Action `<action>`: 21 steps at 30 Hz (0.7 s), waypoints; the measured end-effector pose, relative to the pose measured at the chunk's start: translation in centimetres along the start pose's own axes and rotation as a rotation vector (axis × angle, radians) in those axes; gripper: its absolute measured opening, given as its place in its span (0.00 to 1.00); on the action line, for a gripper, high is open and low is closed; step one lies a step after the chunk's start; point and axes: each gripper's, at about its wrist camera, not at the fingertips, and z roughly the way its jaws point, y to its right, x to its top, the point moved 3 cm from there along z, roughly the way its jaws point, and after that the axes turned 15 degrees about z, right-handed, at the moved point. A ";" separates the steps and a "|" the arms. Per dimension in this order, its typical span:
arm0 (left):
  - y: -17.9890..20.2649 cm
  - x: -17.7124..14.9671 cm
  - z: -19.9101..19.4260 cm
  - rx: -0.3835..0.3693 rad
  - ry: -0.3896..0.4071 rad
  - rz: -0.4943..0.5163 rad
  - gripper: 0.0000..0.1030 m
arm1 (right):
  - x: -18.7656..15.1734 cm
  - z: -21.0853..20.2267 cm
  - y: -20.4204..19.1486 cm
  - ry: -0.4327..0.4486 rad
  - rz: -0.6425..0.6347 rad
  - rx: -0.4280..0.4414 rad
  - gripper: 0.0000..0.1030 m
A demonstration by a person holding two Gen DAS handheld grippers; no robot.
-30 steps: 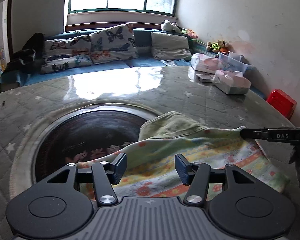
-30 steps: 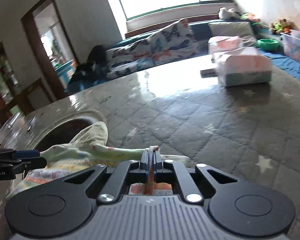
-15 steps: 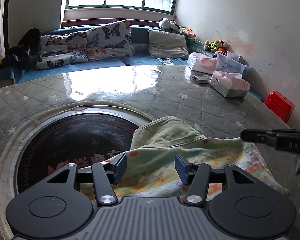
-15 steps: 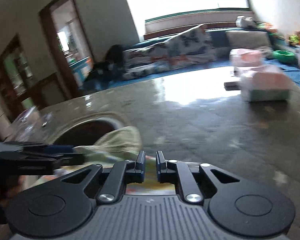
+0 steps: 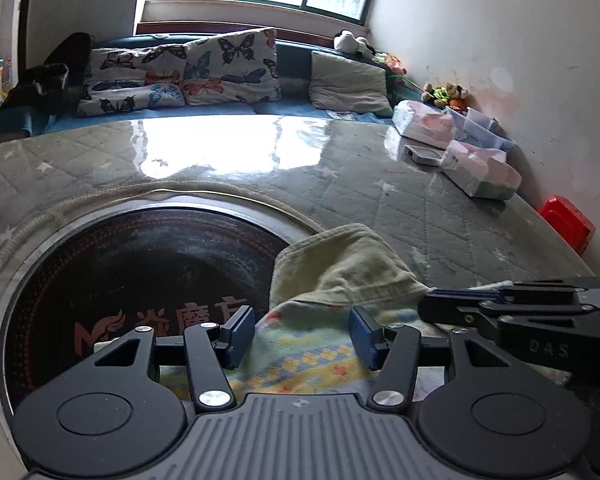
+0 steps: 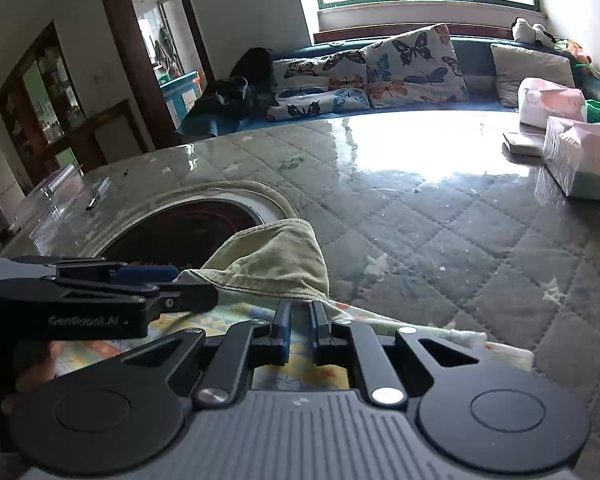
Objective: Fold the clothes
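Daylight from the window is glaring off a quilted grey tabletop (image 6: 440,240) with a round dark glass inset (image 5: 140,280) at its lower left. Nearest, low in the frame of the left wrist view, the left claw (image 5: 302,334) is standing about half open over the patterned garment (image 5: 312,356), its blue pads clear of the cloth and gripping nothing. In the right wrist view the right claw (image 6: 299,330) is sitting nearly closed, a narrow slit showing between the pads; the garment is lying just under it, and I cannot see any cloth pinched there.

That one garment is lying at the near edge of the tabletop, its green collar part (image 6: 276,260) humped up and lapping onto the inset.

As I judge it, the risk is this: the two claws are crowding close together, so they could knock each other. The hump could get folded in as a lump. A narrow pinch could slip off, or cloth could slide on the slick glass.

Farther back, at the right of the frame, two plastic-wrapped packs (image 5: 480,172) are sitting with one small flat box (image 5: 424,155) between them. Beyond, three cushions (image 5: 228,68) are leaning on one bench.
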 end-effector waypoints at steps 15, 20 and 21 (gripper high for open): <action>1.5 -2.2 -4.7 0.069 0.035 0.104 0.67 | -1.7 -1.8 -3.7 -0.002 -0.132 0.065 0.18; 1.4 -3.4 -5.7 0.081 0.036 0.090 0.78 | -2.7 -1.4 -4.2 -0.017 -0.168 0.061 0.19; 1.4 -3.6 -5.8 0.085 0.034 0.090 0.79 | -2.8 -1.3 -4.3 -0.017 -0.176 0.057 0.19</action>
